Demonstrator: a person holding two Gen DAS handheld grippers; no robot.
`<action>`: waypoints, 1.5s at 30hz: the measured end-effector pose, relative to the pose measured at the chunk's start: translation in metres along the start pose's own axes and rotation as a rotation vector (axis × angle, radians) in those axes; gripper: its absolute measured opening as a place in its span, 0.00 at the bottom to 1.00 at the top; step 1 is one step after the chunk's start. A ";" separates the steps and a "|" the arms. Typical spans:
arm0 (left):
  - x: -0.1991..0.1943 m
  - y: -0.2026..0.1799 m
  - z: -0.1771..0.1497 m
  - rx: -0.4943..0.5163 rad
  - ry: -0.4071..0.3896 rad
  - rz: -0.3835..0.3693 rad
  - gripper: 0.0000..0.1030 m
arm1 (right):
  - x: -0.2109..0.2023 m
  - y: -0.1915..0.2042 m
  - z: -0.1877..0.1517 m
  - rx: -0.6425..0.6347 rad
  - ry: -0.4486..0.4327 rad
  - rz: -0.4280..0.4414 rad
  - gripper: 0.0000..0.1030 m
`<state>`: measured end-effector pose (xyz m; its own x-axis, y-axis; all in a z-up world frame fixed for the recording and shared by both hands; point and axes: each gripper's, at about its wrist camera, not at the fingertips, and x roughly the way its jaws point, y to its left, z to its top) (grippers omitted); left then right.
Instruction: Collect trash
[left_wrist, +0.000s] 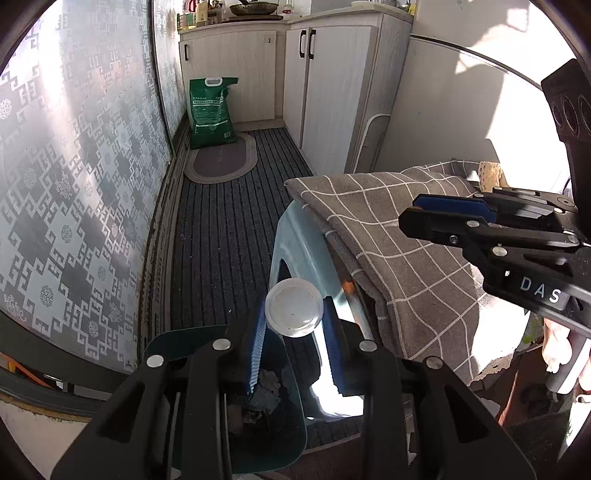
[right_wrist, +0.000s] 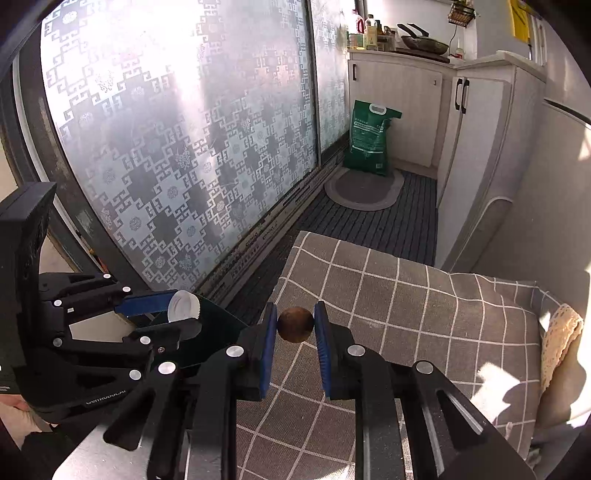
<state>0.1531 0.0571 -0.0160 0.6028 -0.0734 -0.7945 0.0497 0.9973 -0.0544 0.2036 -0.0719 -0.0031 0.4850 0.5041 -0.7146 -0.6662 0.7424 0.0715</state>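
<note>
My left gripper (left_wrist: 293, 314) is shut on a white round plastic lid (left_wrist: 293, 308), held above a dark green trash bin (left_wrist: 280, 435) with scraps inside. From the right wrist view the same left gripper (right_wrist: 184, 310) and its lid (right_wrist: 181, 304) hang over the bin's rim (right_wrist: 218, 332). My right gripper (right_wrist: 295, 325) is shut on a small brown ball-shaped piece (right_wrist: 295, 324), above the grey checked cloth (right_wrist: 388, 314). Seen from the left wrist, the right gripper (left_wrist: 413, 212) hovers over that cloth (left_wrist: 388, 229); what it holds is hidden there.
The cloth covers a pale blue stool (left_wrist: 299, 251). A patterned frosted sliding door (right_wrist: 166, 129) runs along the left. Striped dark floor mat (left_wrist: 229, 229), oval rug (left_wrist: 221, 162), green sack (left_wrist: 212, 107) and white cabinets (left_wrist: 325, 96) lie beyond. A lace item (right_wrist: 557, 332) lies on the cloth.
</note>
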 end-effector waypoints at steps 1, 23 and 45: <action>0.002 0.005 -0.005 -0.010 0.014 -0.009 0.32 | 0.002 0.003 0.001 -0.001 0.001 0.006 0.20; 0.059 0.076 -0.105 -0.032 0.227 0.056 0.32 | 0.053 0.087 0.003 -0.065 0.104 0.117 0.20; 0.048 0.125 -0.128 -0.128 0.201 0.075 0.32 | 0.138 0.145 -0.030 -0.131 0.315 0.122 0.20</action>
<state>0.0863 0.1787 -0.1378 0.4301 -0.0085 -0.9028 -0.0981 0.9936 -0.0561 0.1568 0.0925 -0.1118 0.2129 0.4097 -0.8870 -0.7851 0.6122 0.0943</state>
